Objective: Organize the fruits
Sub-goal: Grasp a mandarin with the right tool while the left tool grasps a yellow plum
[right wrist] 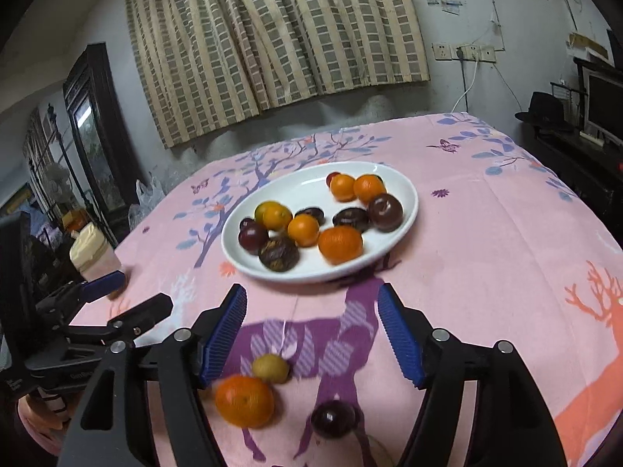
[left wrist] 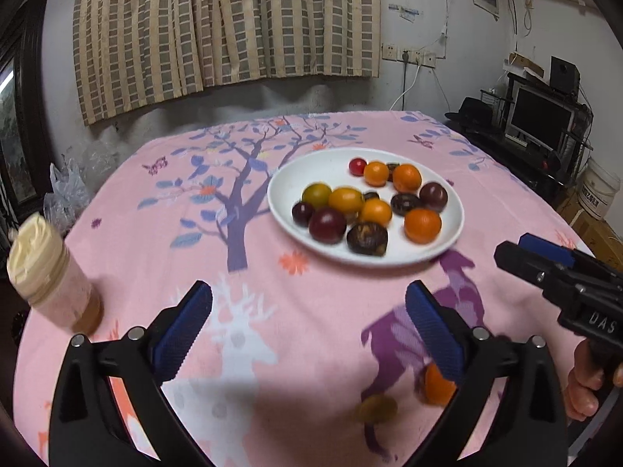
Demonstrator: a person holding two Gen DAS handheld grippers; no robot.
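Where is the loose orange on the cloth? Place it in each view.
Left wrist: loose orange low right, partly behind the left gripper's right finger.
Right wrist: loose orange low left, beside a small yellow fruit.
Shared landmark: white plate.

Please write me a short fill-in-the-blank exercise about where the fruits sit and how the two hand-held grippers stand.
1. Most fruits lie on a white ____.
2. Off it, on the pink cloth near the right hand-held gripper, lie an orange, a yellow fruit and a dark ____ one.
3. The left hand-held gripper holds ____.
4. A jar with a cream-coloured lid stands at the cloth's ____ edge.

Missing words: plate; purple; nothing; left
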